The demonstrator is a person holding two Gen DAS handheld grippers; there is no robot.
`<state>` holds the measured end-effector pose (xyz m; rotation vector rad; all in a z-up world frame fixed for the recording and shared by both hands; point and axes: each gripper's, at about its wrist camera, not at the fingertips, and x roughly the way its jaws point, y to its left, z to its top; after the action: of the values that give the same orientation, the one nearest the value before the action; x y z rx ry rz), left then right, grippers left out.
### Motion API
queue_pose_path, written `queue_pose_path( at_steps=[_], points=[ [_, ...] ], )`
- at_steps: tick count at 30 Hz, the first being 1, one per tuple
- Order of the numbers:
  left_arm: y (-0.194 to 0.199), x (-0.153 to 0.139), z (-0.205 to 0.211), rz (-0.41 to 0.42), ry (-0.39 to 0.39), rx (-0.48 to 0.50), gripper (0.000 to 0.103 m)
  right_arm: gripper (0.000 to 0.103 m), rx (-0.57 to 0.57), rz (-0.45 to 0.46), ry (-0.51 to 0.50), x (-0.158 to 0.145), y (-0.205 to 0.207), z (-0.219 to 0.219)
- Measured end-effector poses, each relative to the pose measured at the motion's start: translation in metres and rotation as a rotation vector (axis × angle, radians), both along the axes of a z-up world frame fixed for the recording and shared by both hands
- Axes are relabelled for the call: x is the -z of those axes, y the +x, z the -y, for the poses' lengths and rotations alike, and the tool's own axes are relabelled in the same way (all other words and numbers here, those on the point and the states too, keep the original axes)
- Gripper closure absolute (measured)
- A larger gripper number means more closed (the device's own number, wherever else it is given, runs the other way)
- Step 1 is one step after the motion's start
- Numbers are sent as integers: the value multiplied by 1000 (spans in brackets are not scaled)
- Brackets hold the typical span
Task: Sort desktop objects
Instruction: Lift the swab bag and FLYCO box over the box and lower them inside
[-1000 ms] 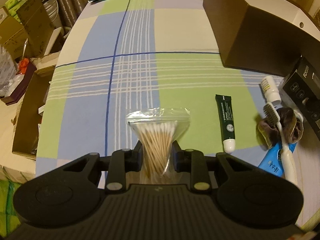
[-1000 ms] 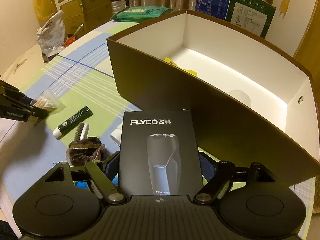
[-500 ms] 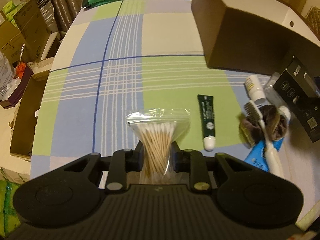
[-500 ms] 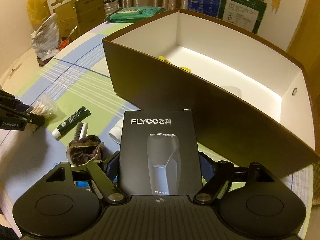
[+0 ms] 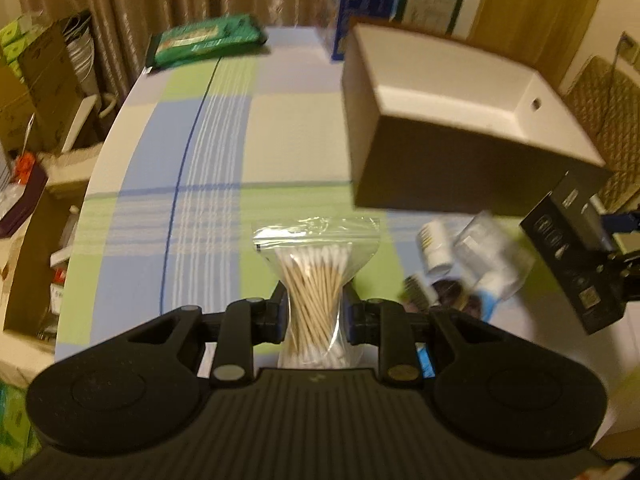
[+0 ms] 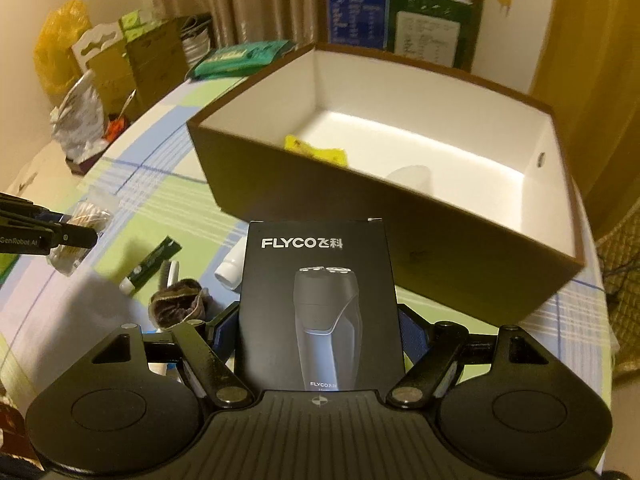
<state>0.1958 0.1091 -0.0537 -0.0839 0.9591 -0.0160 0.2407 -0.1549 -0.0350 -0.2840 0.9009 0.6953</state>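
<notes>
A clear zip bag of cotton swabs [image 5: 316,276] hangs above the checked tablecloth, pinched at its waist by my left gripper [image 5: 314,304], which is shut on it. The same bag [image 6: 92,216] shows at the left edge of the right wrist view. My right gripper [image 6: 320,332] is shut on a black FLYCO shaver box [image 6: 320,300], held upright just in front of the big brown storage box [image 6: 400,224]. That box is open on top with a white inside; a yellow item [image 6: 316,150] and a pale item [image 6: 412,176] lie in it.
On the cloth between the grippers lie a dark green tube [image 6: 154,260], a toothbrush [image 6: 170,276], a brown scrunchie [image 6: 178,306] and a small white bottle [image 6: 230,272]. A green pack [image 5: 204,40] lies at the far table end. Cardboard boxes [image 5: 44,64] crowd the left table edge.
Both grippers have risen with their loads and tipped up. More of the storage box's inside shows in each view, and the items on the cloth have dropped lower.
</notes>
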Motion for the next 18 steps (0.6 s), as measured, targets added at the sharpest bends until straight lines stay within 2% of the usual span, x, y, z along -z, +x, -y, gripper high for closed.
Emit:
queue_pose_path(
  at_steps=[8,18],
  points=[
    [22,-33,28,94,-40,77,82,27,66,40,63,-32,8,16],
    [73,-66,71,192,-47,186,82,27,151,113,120,-69,42,24]
  ],
)
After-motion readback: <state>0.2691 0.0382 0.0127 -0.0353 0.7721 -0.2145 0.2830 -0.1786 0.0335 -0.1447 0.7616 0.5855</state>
